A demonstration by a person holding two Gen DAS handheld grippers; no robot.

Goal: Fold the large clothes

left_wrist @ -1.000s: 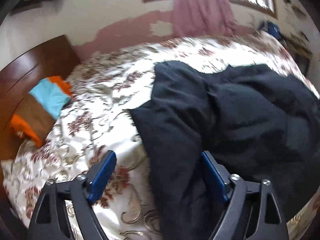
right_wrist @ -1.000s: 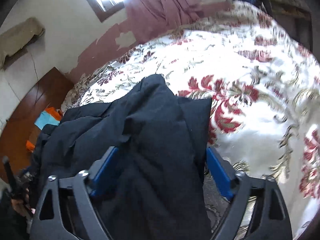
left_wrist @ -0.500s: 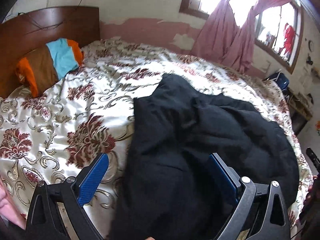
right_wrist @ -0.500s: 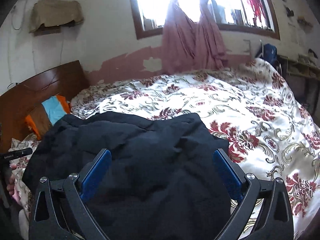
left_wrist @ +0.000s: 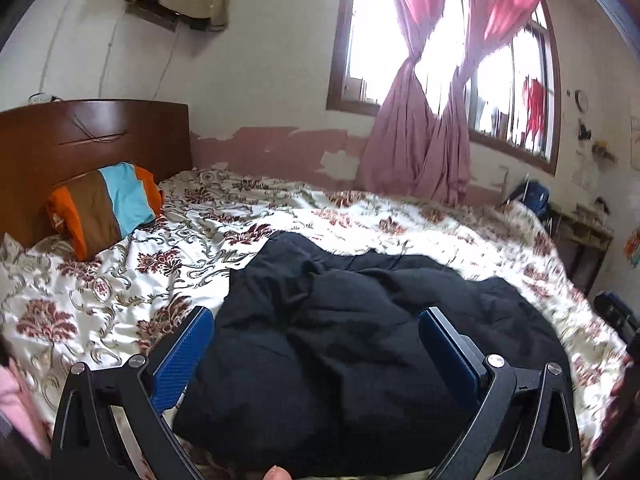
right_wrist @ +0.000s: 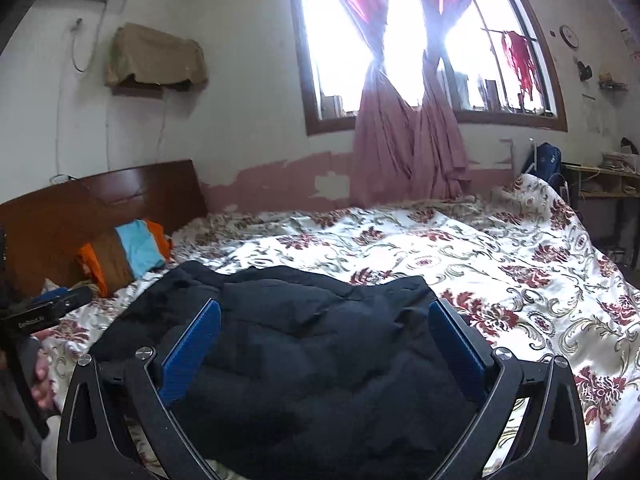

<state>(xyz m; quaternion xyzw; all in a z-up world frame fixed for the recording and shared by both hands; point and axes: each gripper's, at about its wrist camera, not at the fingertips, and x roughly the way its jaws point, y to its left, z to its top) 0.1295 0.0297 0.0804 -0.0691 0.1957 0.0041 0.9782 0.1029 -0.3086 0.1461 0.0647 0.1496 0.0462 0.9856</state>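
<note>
Fingers (left_wrist: 182,354) spread above black garment (left_wrist: 340,352)

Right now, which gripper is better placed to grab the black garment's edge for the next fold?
Probably left: the left gripper straddles the black garment edge beside bare floral bedspread; the right gripper faces its bulky middle.

A black padded jacket (left_wrist: 352,344) lies bunched on the bed, its fabric rumpled into soft ridges. It is roughly folded into a thick heap (no sleeve or collar can be picked out). From the right wrist view the jacket (right_wrist: 320,360) shows a fairly straight far edge and a rounded lump at its left end.
</note>
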